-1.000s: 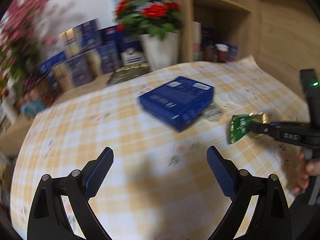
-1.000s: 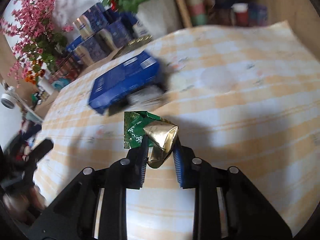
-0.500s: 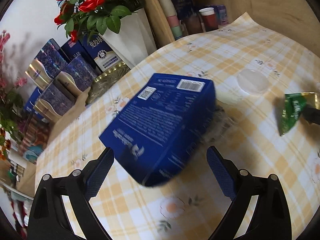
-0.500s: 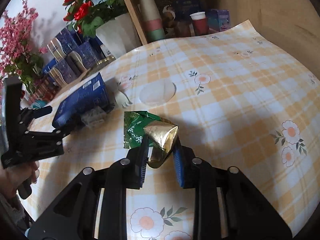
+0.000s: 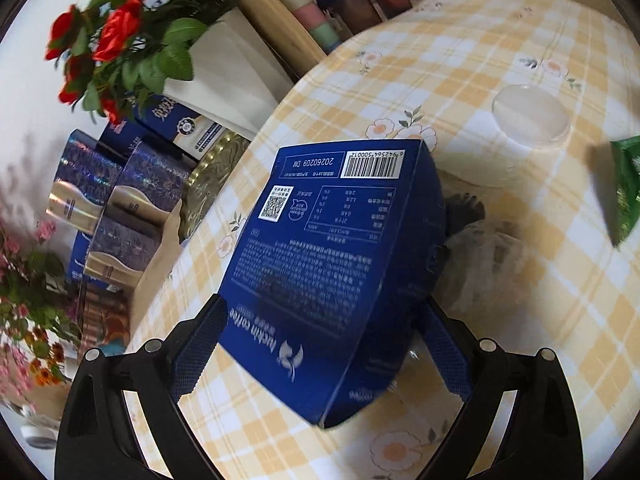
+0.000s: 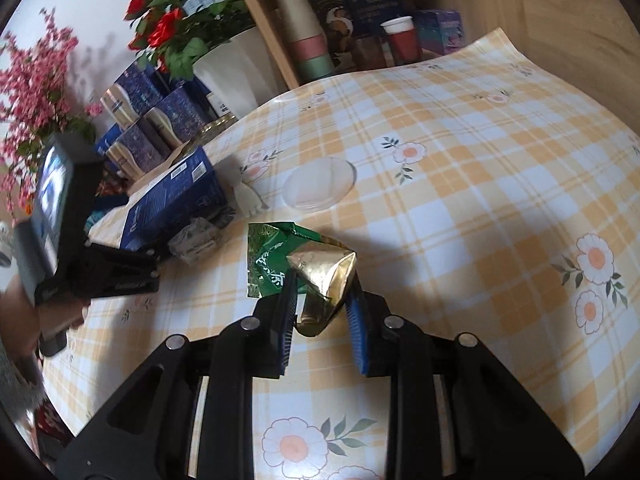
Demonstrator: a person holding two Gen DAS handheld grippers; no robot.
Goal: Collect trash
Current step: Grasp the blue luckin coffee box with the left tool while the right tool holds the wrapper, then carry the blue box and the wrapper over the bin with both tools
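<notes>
A blue coffee box [image 5: 336,264] lies on the checked tablecloth, and my left gripper [image 5: 320,344] is open with its near end between the fingers. Crumpled clear plastic [image 5: 480,256] lies right of the box. My right gripper [image 6: 322,316] is shut on a green and gold wrapper [image 6: 316,272], held above the table. The wrapper's green edge [image 5: 626,188] shows at the right of the left wrist view. The box [image 6: 172,200], the plastic [image 6: 196,240] and the left gripper [image 6: 116,272] show in the right wrist view.
A clear round lid [image 6: 318,184] and a white scrap [image 6: 246,198] lie beyond the box. A white pot of red roses [image 5: 224,76], blue tins [image 5: 116,200] and a wooden shelf with cups [image 6: 308,40] line the table's far side.
My left gripper has moved forward until the blue box sits between its open fingers. My right gripper has kept hold of the wrapper and turned to face the shelf.
</notes>
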